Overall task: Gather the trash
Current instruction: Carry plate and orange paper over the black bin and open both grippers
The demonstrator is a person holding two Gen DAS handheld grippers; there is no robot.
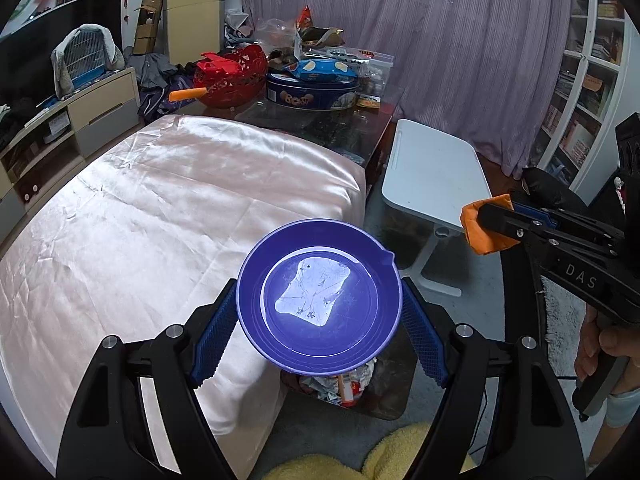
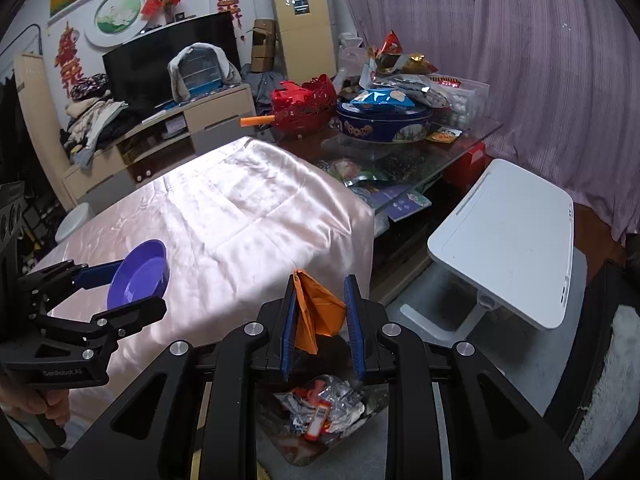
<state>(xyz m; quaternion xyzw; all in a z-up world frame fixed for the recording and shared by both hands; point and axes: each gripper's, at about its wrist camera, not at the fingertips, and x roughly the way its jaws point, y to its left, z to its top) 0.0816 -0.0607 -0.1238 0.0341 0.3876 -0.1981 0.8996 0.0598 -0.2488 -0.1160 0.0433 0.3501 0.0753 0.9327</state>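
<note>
My left gripper (image 1: 320, 304) is shut on a blue-purple plastic dish (image 1: 319, 296), held level above the trash bin (image 1: 344, 388); the dish holds nothing. The dish also shows tilted in the right wrist view (image 2: 138, 274). My right gripper (image 2: 320, 312) has its pads around an orange wrapper (image 2: 316, 312), which hangs against the left pad; the jaws stand a little apart. It is above the trash bin (image 2: 320, 412), which holds crumpled wrappers. The orange wrapper also shows in the left wrist view (image 1: 478, 228).
A table under a pink satin cloth (image 1: 160, 220) fills the left. Behind it a glass coffee table (image 2: 400, 152) carries a blue biscuit tin (image 1: 312, 92), a red basket (image 1: 232, 74) and snack bags. A white lap desk (image 2: 512, 240) stands at the right.
</note>
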